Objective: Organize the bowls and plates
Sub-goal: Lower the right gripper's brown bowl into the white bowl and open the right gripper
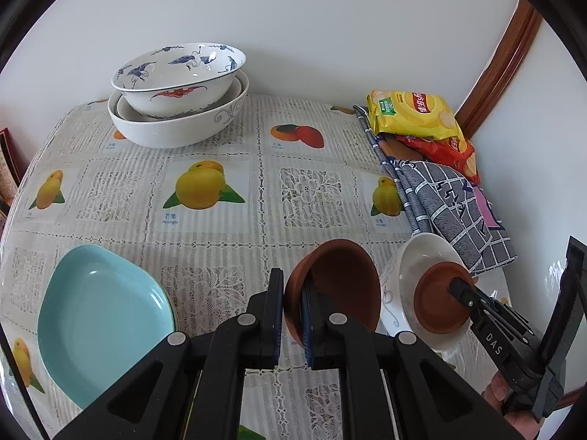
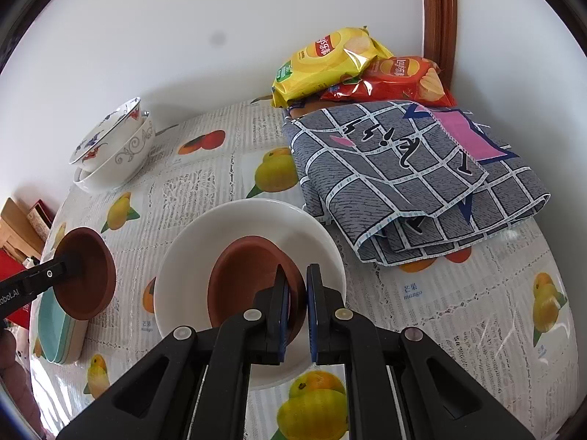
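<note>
Fruit-print tablecloth (image 1: 227,264) against white wall (image 1: 293,18).

Home dining table (image 1: 256,139), fruit-print tablecloth (image 1: 205,190)

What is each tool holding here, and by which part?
The left tool clamps one brown dish by its rim. The right tool clamps a second brown dish by its rim, over the white plate.
</note>
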A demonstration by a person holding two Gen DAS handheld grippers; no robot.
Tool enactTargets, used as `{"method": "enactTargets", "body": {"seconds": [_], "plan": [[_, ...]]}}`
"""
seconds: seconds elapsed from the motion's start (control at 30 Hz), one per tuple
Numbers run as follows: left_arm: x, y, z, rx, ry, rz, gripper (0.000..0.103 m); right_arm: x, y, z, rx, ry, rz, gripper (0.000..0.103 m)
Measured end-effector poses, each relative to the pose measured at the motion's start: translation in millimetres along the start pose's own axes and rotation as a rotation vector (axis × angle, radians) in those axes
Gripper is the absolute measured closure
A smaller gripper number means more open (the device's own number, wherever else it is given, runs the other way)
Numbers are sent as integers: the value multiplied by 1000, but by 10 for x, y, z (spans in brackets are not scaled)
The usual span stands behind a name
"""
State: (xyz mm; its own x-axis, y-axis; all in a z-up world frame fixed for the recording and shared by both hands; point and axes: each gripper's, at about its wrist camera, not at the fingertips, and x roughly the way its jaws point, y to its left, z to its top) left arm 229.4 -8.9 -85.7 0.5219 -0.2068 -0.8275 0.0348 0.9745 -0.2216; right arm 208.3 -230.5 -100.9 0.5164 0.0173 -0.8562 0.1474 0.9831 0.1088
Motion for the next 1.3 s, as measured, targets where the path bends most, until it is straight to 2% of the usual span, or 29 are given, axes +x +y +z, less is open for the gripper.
{"method": "enactTargets", "body": {"seconds": [0.2, 0.5, 0.7, 0.83, 1.1, 1.2, 1.3], "plan": [[45, -21, 4, 6, 9, -8, 94, 126, 22, -3, -13, 42, 6, 93], [98, -89, 10, 14, 18, -34, 94, 173, 103, 12, -44, 56, -1, 93], [132, -57, 3, 7, 29, -31, 94, 269, 260, 19, -147, 72, -96, 93], [141, -33, 2, 7, 36, -32, 94, 342, 309, 1, -176, 96, -99, 90], [178, -8, 5, 0, 43, -32, 94, 367, 357, 7, -193, 99, -118, 88], [184, -6, 1, -5, 47, -36, 94, 366, 384, 4, -228, 98, -142, 83], [189, -5, -8, -12, 53, -46, 94, 354, 367, 9, -223, 96, -130, 83]]}}
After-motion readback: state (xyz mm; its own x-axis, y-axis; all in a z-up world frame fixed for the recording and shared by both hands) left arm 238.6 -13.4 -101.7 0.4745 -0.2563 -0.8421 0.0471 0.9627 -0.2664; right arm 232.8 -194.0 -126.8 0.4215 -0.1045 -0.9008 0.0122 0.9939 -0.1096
